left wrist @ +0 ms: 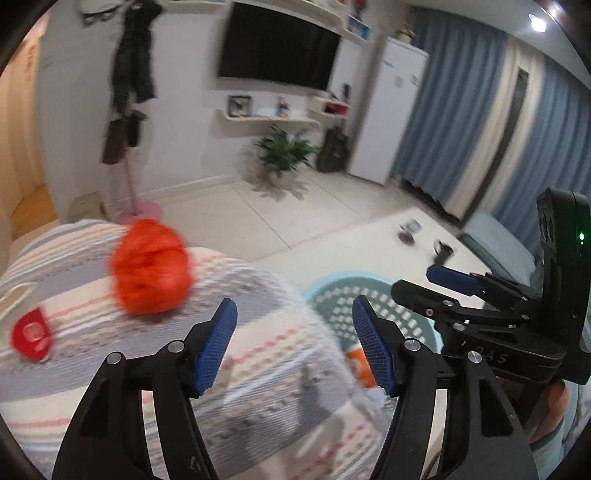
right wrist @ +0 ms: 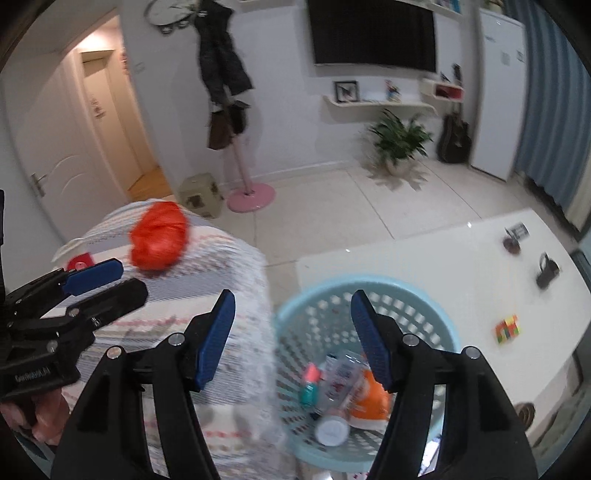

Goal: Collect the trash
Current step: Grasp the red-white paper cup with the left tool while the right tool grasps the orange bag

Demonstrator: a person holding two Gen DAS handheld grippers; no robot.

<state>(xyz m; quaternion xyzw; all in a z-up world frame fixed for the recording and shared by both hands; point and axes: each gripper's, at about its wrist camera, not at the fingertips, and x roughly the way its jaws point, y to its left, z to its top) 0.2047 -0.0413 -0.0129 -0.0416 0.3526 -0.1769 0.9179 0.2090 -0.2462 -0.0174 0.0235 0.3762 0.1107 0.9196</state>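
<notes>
Left wrist view: we see the orange crumpled bag (left wrist: 151,266) ahead-left of our released, empty left hand-held gripper (left wrist: 293,347), nearer than the right hand-held gripper (right wrist: 291,339), likewise released.

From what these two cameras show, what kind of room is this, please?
Most likely a living room in a home. A flat television hangs on the wall, a potted plant stands on the tiled floor, and a coat stand holds dark clothes. A striped cover lies beside a blue basket of trash.

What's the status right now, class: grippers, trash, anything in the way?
Both grippers, left and right, open, fingers empty. Orange bag on striped cover; basket holds trash. Nothing blocking.
</notes>
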